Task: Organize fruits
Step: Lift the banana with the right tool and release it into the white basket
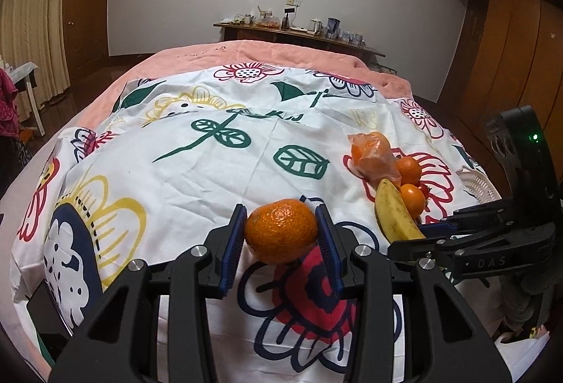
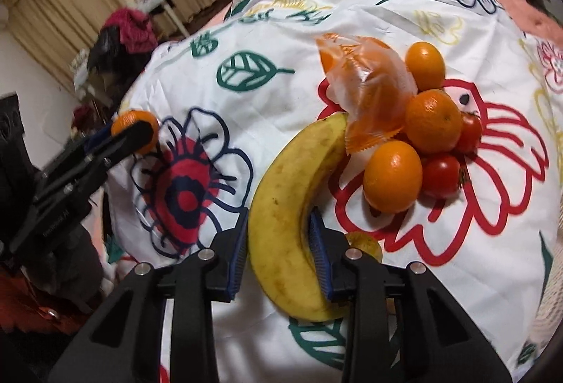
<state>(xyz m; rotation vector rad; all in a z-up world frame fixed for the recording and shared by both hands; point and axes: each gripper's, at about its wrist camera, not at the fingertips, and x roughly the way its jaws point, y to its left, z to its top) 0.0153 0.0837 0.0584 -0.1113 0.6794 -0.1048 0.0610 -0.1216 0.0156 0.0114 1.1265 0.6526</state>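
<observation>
My left gripper is shut on a tangerine and holds it just above the flowered cloth. It also shows in the right wrist view at the far left. My right gripper is shut on a yellow banana, seen too in the left wrist view. Beyond the banana lies a heap: several tangerines, two tomatoes and an orange plastic bag with fruit inside.
A white basket sits at the cloth's right edge. The cloth lies over a pink blanket on a bed. A wooden sideboard with jars stands behind. Wardrobes stand right, curtains left.
</observation>
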